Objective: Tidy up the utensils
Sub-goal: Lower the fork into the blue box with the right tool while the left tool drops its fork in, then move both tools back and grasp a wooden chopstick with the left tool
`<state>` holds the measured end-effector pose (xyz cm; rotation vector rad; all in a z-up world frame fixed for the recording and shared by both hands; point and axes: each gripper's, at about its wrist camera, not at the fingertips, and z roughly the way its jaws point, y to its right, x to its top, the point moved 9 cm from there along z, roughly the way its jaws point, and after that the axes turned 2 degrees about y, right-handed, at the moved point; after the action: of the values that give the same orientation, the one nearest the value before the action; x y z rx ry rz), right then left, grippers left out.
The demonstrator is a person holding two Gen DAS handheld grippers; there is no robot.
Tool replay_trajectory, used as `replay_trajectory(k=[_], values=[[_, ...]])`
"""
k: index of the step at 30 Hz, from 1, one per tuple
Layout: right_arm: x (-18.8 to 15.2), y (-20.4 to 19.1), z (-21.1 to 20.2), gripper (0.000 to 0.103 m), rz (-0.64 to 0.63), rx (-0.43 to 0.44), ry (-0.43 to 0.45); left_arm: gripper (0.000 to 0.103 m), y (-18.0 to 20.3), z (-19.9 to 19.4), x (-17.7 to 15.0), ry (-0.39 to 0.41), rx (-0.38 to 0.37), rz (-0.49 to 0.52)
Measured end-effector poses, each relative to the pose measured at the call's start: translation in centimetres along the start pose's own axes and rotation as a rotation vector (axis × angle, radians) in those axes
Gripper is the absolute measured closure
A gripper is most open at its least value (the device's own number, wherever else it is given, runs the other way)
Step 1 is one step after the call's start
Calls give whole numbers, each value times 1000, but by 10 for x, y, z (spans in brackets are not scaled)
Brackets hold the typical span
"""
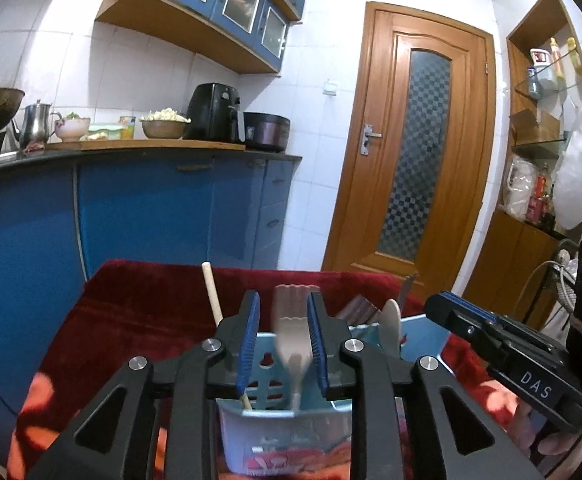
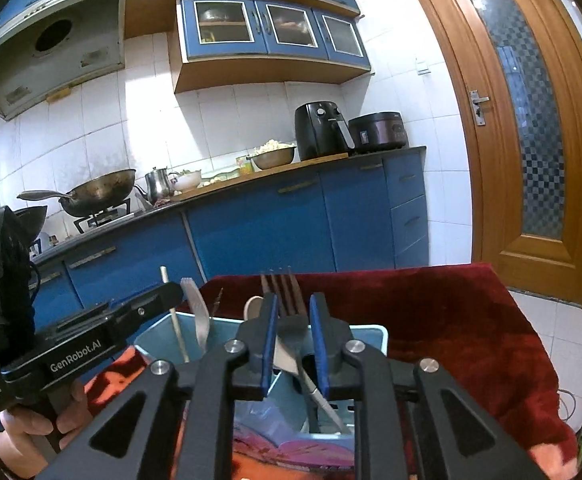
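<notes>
Clearly both claws stand partly open over the blue caddy [image 1: 291, 432] on the red-draped tabletop: left claw [image 1: 283, 344] straddles a light, stiff spatula [image 1: 293, 320], right claw [image 2: 294, 344] a slippery fork [image 2: 281, 296]; neither pinched; grasp mid-handle.

Blue cabinets [image 2: 275, 224] — wooden door [image 1: 411, 136]

Red cloth [image 2: 451, 320] — pale blue utensil caddy [image 2: 159, 344] on it.
</notes>
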<state>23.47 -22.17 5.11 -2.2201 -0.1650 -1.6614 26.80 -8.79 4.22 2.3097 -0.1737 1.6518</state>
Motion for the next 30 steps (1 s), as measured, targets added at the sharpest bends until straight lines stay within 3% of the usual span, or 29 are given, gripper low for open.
replay_trajectory(k=[7, 20, 30], values=[[4, -9, -22, 82, 14, -17, -4, 68, -2, -22, -4, -38, -1, -26], [-10, -27, -71, 82, 47, -57, -61, 68, 9, -67, -15, -104, -10, -12], [-37, -38, -106, 82, 59, -92, -121, 68, 7, -95, -44, -197, -4, -17]])
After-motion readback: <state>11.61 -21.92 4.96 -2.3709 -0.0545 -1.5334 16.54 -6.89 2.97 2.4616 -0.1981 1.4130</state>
